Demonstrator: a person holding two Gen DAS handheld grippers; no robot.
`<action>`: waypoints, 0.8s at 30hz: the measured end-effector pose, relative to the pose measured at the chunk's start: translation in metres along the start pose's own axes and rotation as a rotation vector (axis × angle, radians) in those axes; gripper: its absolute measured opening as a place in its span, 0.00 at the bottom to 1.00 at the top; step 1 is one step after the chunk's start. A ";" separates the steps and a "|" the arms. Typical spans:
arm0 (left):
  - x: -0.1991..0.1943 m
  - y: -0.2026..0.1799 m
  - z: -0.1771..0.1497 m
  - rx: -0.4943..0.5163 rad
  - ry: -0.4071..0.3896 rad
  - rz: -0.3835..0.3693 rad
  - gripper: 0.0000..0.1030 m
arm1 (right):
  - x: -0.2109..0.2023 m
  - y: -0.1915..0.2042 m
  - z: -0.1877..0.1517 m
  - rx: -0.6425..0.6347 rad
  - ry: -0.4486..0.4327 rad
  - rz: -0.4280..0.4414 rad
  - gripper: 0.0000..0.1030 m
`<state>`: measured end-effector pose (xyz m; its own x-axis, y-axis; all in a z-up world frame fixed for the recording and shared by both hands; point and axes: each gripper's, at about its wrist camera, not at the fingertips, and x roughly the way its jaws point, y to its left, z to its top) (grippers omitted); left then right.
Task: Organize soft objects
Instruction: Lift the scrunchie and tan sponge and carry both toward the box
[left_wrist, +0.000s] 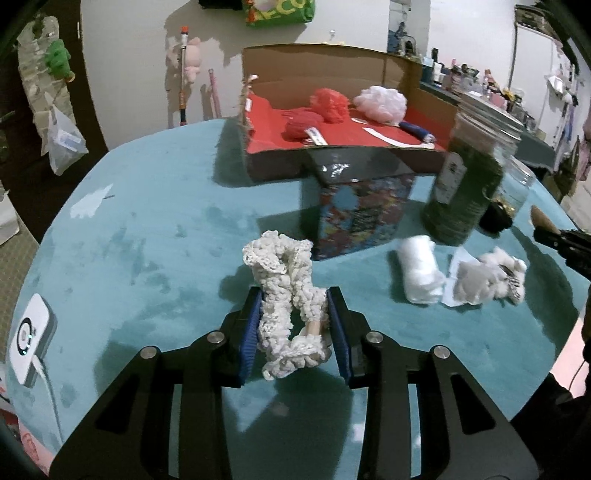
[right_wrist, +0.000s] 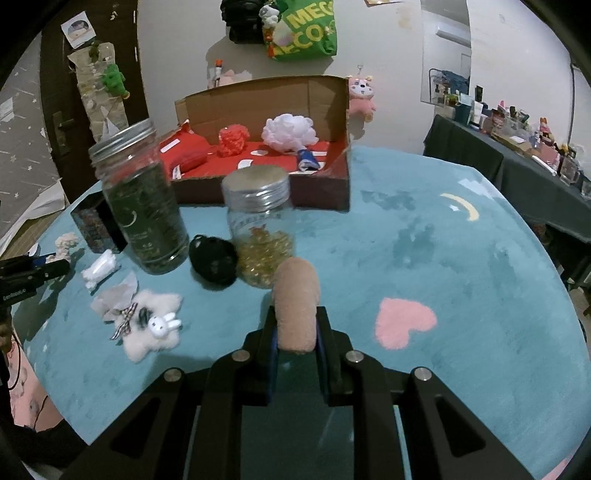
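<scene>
Teal plush cloth covers the table, and a cardboard box with a red floor stands at its far edge. This box is the landmark. Inside it already lie a red puff, a white mesh puff and a red pouch.

In front of the box, the left hand-held gripper is clenched on a white crocheted lace piece. Its long axis runs from the jaws forward toward the box, and the free end droops ahead of them. The right hand-held gripper is clenched on a beige plush roll, which stands almost upright between the jaws.

Between the box and the right gripper stand two glass jars and a black round thing. A fluffy white star and a small white roll wait on the table before the box.

I judge both grippers must carry forward to the box; the left one seems to have the freer way, while the right one must pass over the jars.
</scene>
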<state>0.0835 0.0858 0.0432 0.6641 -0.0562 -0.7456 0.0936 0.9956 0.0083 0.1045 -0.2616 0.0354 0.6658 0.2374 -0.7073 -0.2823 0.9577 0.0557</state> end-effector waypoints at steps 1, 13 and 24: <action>0.000 0.003 0.001 -0.002 0.001 0.005 0.32 | 0.000 -0.002 0.002 -0.001 0.001 -0.003 0.18; 0.014 0.028 0.019 0.015 0.038 0.031 0.32 | 0.012 -0.021 0.025 -0.024 0.026 -0.013 0.18; 0.030 0.042 0.042 0.071 0.055 -0.002 0.32 | 0.026 -0.041 0.049 -0.008 0.042 0.044 0.18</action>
<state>0.1382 0.1228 0.0492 0.6219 -0.0517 -0.7814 0.1480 0.9876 0.0525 0.1675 -0.2866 0.0491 0.6233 0.2720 -0.7332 -0.3163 0.9451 0.0817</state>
